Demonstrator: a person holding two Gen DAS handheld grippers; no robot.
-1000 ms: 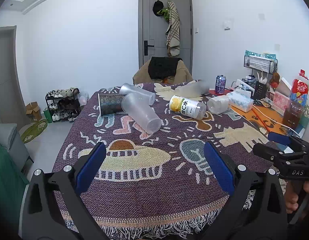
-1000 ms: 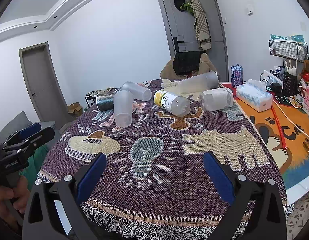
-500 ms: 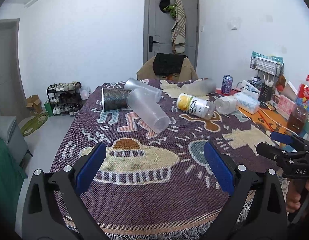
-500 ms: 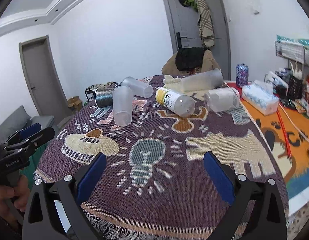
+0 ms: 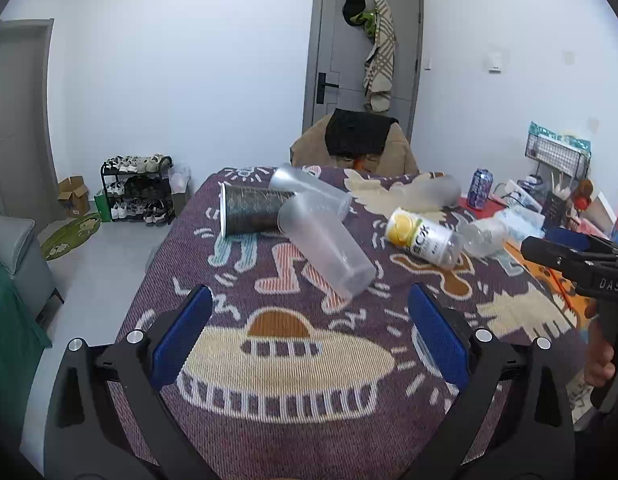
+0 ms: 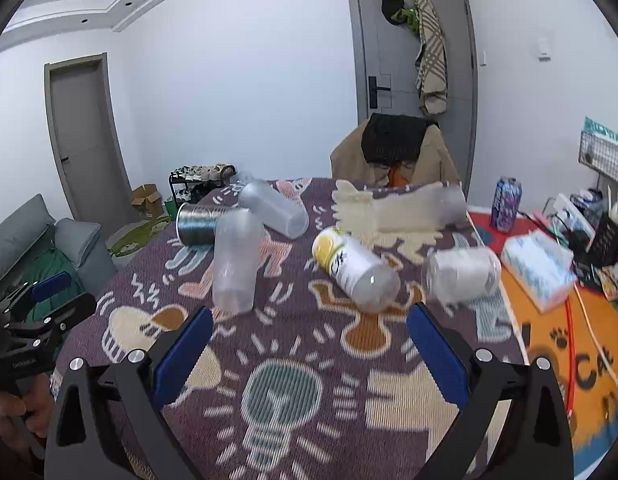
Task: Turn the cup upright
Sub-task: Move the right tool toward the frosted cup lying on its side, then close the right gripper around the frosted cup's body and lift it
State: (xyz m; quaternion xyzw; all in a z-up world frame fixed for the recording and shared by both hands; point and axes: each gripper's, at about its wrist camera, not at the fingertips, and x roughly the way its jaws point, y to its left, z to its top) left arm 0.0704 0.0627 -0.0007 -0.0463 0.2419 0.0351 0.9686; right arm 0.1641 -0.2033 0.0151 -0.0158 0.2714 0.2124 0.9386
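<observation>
Several cups lie on their sides on a patterned tablecloth. A frosted clear cup lies nearest my left gripper, which is open, empty and short of it. Behind it lie a dark metallic cup and another clear cup. A yellow-labelled cup and a white cup lie to the right. My right gripper is open and empty, short of the yellow-labelled cup and the frosted cup.
A long clear cup lies at the far side near a chair. A soda can, tissue pack and desk clutter stand on the right. The table's left edge drops to the floor.
Both grippers have moved forward over the table towards the cups, which look larger and nearer. Both stayed open. The cups have not moved.
</observation>
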